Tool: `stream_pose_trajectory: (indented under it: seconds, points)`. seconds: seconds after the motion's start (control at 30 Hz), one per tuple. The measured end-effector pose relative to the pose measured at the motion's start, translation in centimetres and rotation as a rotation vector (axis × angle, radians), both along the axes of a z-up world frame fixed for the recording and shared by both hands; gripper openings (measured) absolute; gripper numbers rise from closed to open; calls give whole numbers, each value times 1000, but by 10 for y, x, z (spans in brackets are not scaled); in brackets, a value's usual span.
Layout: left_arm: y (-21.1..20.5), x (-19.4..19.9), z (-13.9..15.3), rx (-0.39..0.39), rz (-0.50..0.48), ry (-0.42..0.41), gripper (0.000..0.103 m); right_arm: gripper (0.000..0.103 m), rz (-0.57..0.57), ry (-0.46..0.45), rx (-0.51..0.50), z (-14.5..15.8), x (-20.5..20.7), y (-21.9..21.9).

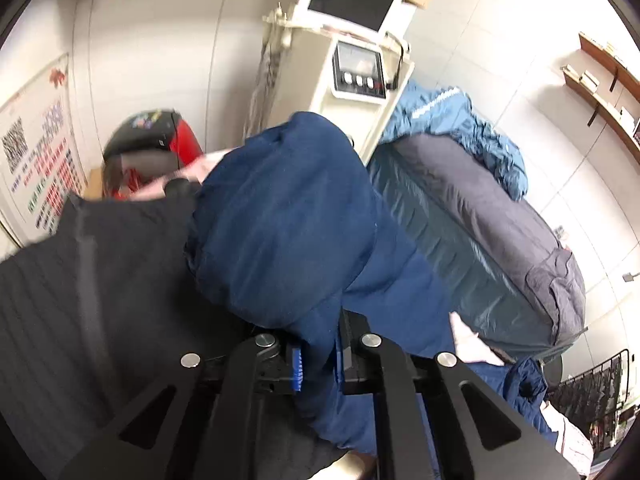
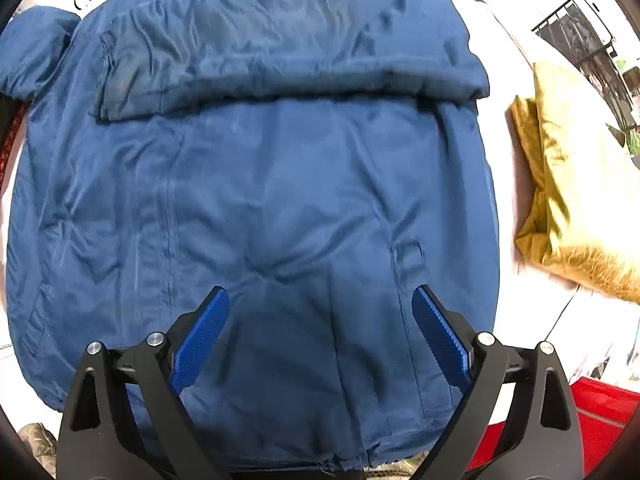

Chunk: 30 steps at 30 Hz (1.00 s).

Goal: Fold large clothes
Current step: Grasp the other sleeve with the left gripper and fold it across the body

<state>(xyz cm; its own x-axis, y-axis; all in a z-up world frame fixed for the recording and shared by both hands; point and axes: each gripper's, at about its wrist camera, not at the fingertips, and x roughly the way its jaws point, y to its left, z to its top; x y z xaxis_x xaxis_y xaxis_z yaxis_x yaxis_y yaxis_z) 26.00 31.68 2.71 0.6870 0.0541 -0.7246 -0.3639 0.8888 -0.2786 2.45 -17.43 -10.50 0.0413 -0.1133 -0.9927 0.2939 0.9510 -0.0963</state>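
Observation:
A large navy blue padded jacket [image 2: 256,184] lies spread flat on a white surface [image 2: 512,80], one sleeve [image 2: 280,64] folded across its chest. My right gripper [image 2: 320,332] is open above the jacket's lower part, its blue pads [image 2: 200,340] apart and holding nothing. My left gripper [image 1: 318,364] is shut on a bunched fold of the navy jacket [image 1: 280,220] and holds it lifted; the cloth hides its fingertips.
A pile of grey and teal jackets [image 1: 480,216] lies to the right in the left wrist view, next to a cream machine with a screen [image 1: 352,40]. A gold cushion [image 2: 576,184] lies right of the jacket. A red item [image 2: 592,412] is at bottom right.

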Motion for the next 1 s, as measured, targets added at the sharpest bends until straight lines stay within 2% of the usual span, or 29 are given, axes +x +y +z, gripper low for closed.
stream_pose_trajectory:
  seconds: [0.13,0.2,0.37,0.43,0.5,0.6,0.7,0.87,1.0]
  points:
    - [22,-12,33,-5,62,-42,9,92,15,-33,11,8,12,-8]
    - [24,-14,43,28,72,-37,9,92,25,-46,21,10,18,-11]
    - [-13,-19,49,157,36,-6,9,92,42,-79,47,16,34,-20]
    - [-33,-20,53,156,2,-11,9,92,38,-85,55,14,41,-21]
    - [-67,-18,59,161,-64,-22,9,92,27,-87,68,11,41,-26]
    - [-137,-17,69,188,-215,-50,9,92,4,-81,84,4,37,-36]
    - [-211,-16,66,153,-376,-57,9,92,-24,-74,97,-3,32,-51]
    - [-327,-14,29,68,-590,17,9,92,-74,-76,107,-9,20,-69]
    - [-410,-21,-9,46,-742,81,9,92,-124,-74,107,-10,4,-86]
